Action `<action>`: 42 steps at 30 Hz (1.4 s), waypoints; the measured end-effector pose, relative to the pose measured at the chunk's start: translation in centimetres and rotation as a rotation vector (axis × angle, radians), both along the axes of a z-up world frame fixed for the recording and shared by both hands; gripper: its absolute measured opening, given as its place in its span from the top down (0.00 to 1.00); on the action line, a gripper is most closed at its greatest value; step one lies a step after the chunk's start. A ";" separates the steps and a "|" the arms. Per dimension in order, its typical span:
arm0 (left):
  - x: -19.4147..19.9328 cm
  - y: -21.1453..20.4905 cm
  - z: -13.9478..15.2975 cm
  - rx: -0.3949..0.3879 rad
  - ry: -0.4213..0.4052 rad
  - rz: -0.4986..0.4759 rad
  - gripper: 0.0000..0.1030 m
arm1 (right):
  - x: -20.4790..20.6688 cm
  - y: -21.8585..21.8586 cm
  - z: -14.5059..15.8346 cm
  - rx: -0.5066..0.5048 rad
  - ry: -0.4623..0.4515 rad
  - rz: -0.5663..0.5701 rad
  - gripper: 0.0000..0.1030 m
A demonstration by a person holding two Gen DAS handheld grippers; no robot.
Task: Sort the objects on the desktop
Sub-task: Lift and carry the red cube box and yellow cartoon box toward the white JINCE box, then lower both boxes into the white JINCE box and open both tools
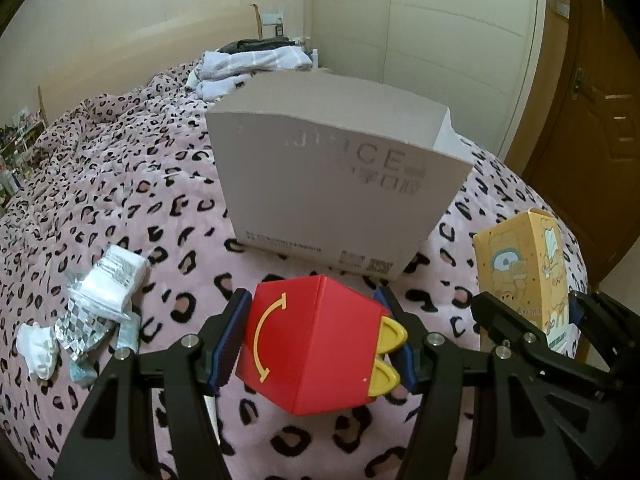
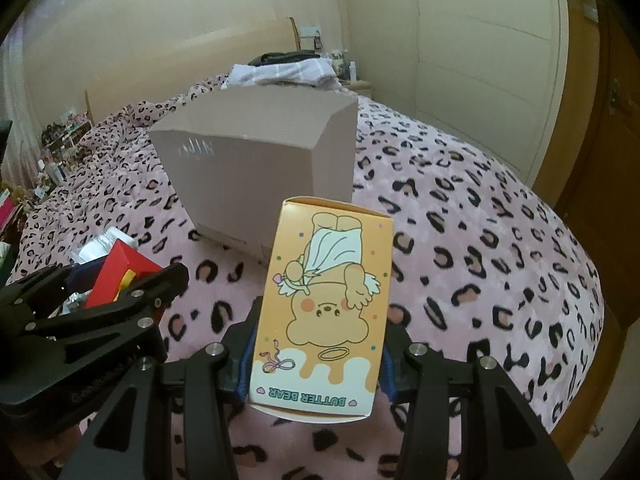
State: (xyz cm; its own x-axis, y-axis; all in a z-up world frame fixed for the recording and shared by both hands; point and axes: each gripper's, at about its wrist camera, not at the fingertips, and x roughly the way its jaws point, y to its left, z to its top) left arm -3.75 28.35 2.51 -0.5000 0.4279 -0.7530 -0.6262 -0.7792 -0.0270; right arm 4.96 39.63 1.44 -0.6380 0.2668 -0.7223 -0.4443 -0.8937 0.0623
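Red box [image 1: 316, 344] clamped in L fingers [image 1: 316, 336]; R fingers [image 2: 318, 360] grip bear box [image 2: 324, 308].

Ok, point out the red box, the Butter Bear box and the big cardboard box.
red box [image 1: 320, 344], left wrist view, front face.
Butter Bear box [image 2: 324, 312], right wrist view, printed front.
cardboard box [image 1: 332, 184], left wrist view, near side.

The left gripper [image 1: 316, 344] tilts downward, its blue-padded fingers [image 1: 230, 344] pressed against opposite sides of a red box [image 1: 312, 344] held clear of the bed. The right gripper [image 2: 318, 360], just beside it and tilted down alike, clamps a yellow Butter Bear carton [image 2: 326, 304] near the carton's lower end, its black linkages spread to either side.
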 end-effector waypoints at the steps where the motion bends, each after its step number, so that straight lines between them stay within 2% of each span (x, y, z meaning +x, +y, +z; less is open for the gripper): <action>1: -0.1 0.0 0.2 0.003 0.000 0.000 0.38 | -0.1 0.0 0.3 0.003 0.005 0.002 0.54; 9: -1.7 -0.1 2.6 0.037 0.007 0.006 0.38 | -1.5 0.5 2.6 -0.007 0.044 0.024 0.54; 18: -4.3 0.4 6.0 0.094 -0.017 -0.004 0.38 | -3.6 0.9 5.6 -0.003 0.077 0.061 0.54; 26: -7.0 1.5 8.2 0.114 -0.031 0.004 0.38 | -5.6 1.9 7.9 0.009 0.095 0.076 0.54; 35: -10.3 3.7 10.3 0.127 -0.030 0.006 0.38 | -8.2 3.0 8.7 0.031 0.081 0.081 0.54; 42: -12.8 5.5 10.6 0.128 -0.053 0.001 0.38 | -10.3 3.9 8.7 0.039 0.064 0.079 0.54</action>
